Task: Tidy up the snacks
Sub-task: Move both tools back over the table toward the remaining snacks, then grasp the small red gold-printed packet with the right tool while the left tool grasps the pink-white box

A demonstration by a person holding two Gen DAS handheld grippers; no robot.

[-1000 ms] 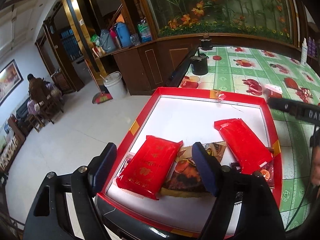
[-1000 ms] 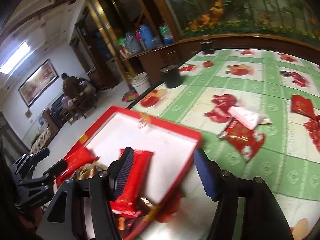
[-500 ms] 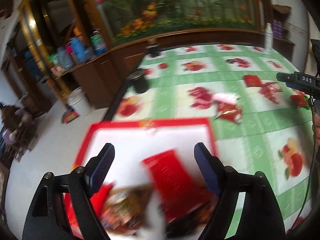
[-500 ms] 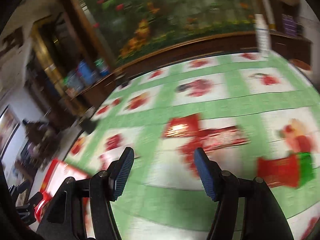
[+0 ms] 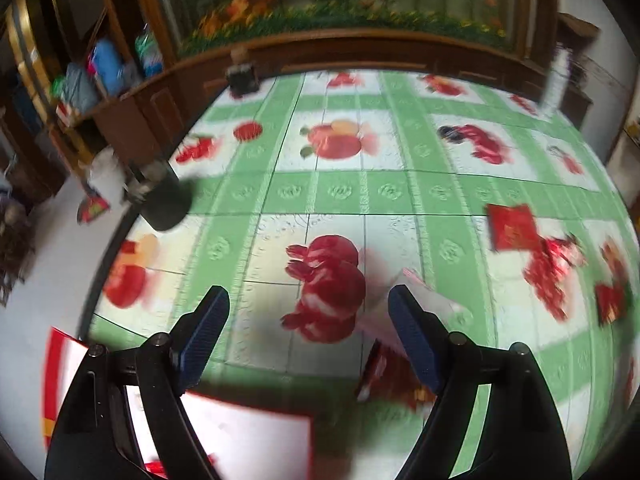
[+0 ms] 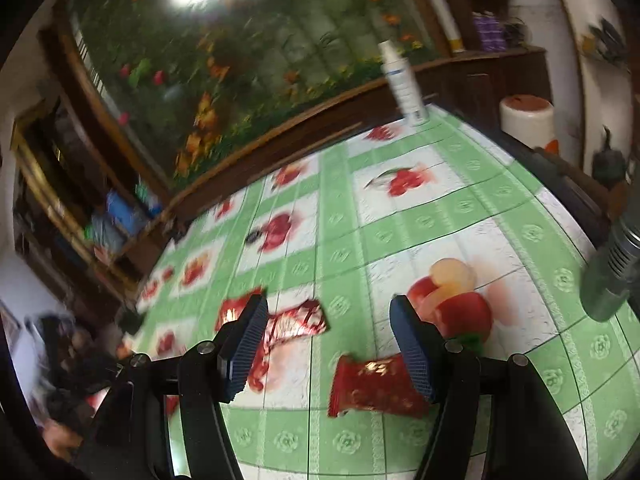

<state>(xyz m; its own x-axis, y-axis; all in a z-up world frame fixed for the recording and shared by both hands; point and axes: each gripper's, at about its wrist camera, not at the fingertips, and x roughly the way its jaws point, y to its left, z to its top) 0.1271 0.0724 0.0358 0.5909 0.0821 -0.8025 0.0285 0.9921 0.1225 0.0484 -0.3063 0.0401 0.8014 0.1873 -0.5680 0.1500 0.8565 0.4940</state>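
My left gripper [image 5: 308, 336] is open and empty above the green fruit-print tablecloth. A white and red snack packet [image 5: 404, 320] lies by its right finger. The red tray's corner [image 5: 256, 432] shows at the bottom of the left wrist view. More red packets [image 5: 514, 226] lie to the right. My right gripper [image 6: 328, 344] is open and empty. A small red packet [image 6: 372, 386] lies just below its right finger. A shiny red wrapper [image 6: 294, 320] and another red packet [image 6: 232, 312] lie by its left finger.
A black cup [image 5: 166, 202] stands at the table's left edge. A white spray bottle [image 6: 402, 80] stands at the far edge. A white jar with a red lid [image 6: 526, 120] and a grey cylinder [image 6: 612, 268] are at the right. A wooden cabinet borders the table's far side.
Both grippers swung right, away from the red tray and over the tablecloth. The loose red packets have come closer in both views. Both stay open.
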